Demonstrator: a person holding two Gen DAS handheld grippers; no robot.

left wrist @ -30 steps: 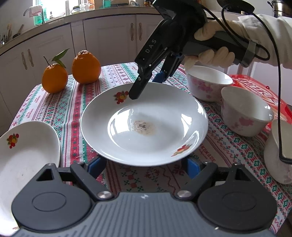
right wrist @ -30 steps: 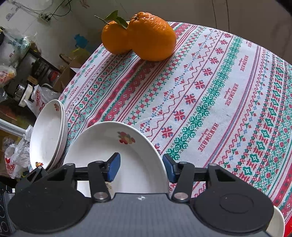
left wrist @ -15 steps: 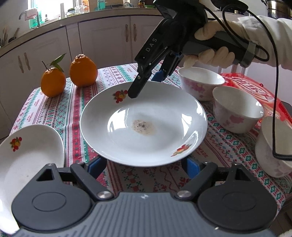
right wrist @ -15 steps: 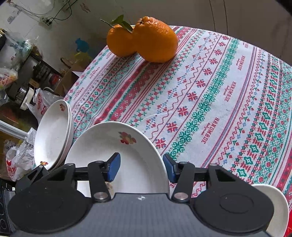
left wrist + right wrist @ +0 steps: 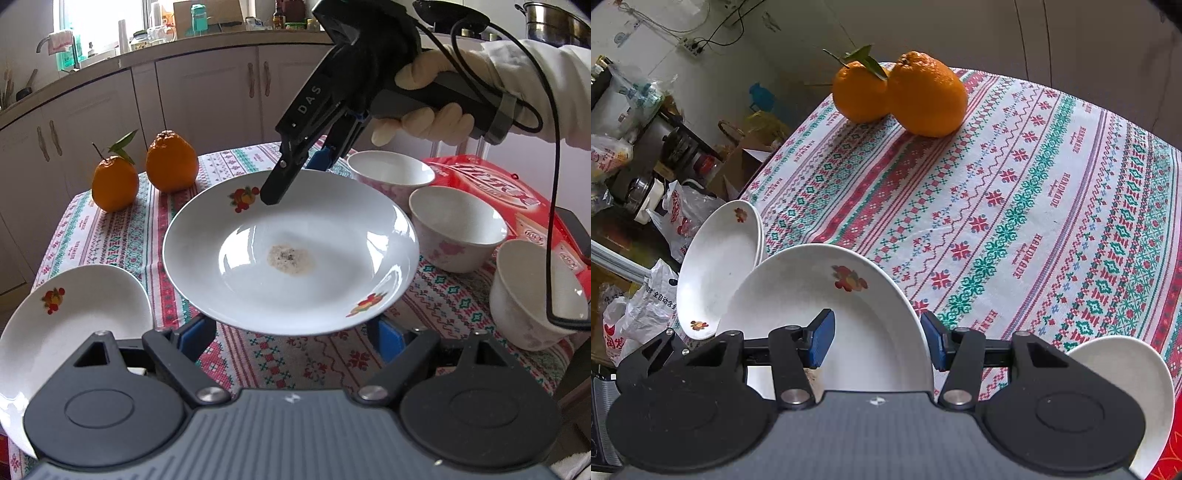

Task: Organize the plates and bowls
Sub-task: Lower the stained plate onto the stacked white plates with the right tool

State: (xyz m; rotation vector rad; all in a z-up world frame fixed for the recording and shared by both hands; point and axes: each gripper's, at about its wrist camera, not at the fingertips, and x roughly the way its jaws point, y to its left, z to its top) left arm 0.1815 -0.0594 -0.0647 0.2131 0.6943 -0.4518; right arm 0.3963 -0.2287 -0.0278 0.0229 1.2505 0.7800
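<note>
A white plate (image 5: 332,258) with fruit prints and a brown stain is lifted above the table. My right gripper (image 5: 295,177) straddles its far rim, one finger (image 5: 280,181) inside the plate and one outside; in the right wrist view the rim (image 5: 849,295) runs between the blue pads (image 5: 822,341), gripper midpoint (image 5: 879,341). My left gripper (image 5: 291,332) is open under the plate's near edge, not gripping it. A stack of white plates (image 5: 55,332) lies at the left, also seen in the right wrist view (image 5: 716,266). Three white bowls (image 5: 454,225) stand at the right.
Two oranges (image 5: 170,162) sit at the far left of the table, also in the right wrist view (image 5: 923,96). A red package (image 5: 491,184) lies behind the bowls. The patterned tablecloth (image 5: 1034,221) covers the table. Cabinets stand behind.
The plate has risen off the cloth and tilted a little in the right gripper. The left gripper has stayed open under its near edge.
</note>
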